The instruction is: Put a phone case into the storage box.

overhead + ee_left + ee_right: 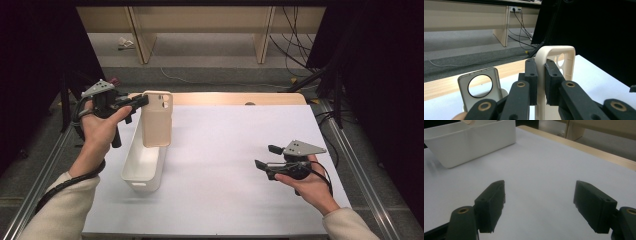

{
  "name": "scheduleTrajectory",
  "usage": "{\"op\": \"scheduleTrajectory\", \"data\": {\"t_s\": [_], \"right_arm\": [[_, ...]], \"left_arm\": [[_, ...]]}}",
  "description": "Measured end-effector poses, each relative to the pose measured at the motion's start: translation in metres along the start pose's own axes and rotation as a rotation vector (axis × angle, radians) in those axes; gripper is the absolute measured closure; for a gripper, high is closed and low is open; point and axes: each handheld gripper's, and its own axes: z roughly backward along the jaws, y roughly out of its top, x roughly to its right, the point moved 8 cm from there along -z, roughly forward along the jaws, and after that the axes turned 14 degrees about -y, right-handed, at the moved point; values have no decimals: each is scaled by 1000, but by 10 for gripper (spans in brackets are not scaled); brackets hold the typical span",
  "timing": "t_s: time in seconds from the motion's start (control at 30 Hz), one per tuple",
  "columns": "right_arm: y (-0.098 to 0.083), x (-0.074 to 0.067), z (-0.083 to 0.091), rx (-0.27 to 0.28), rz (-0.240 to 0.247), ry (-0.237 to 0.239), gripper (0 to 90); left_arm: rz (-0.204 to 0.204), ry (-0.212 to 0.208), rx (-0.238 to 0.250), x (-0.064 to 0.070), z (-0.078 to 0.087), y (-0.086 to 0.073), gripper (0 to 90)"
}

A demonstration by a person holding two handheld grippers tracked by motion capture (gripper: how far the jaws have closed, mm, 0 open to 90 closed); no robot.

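**Beige case held over the bin**

Our left gripper (134, 104) has its fingers (532, 75) clamped on the edge of a beige phone case (157, 120), holding it upright above the far end of the white bin (142, 167) near the worktop's (225, 200) left edge. A second case (479, 87) stands in the bin. Our right gripper (267, 157) hovers near the right edge, fingers (490, 203) spread wide, holding nothing.

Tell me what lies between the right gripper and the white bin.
Nothing: in the high view, only bare white table separates the right gripper from the white bin. The right gripper view shows the same bare stretch.
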Motion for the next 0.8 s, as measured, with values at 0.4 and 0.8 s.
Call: {"op": "scheduleTrajectory", "data": {"t_s": [0.4,0.8], "right_arm": [[0,1,0,2,-4,-2,266],[0,1,0,2,-5,-4,268]], "left_arm": [[-2,17,-7,-12,5,0,822],[-13,42,-12,-33,7,0,822]]}}
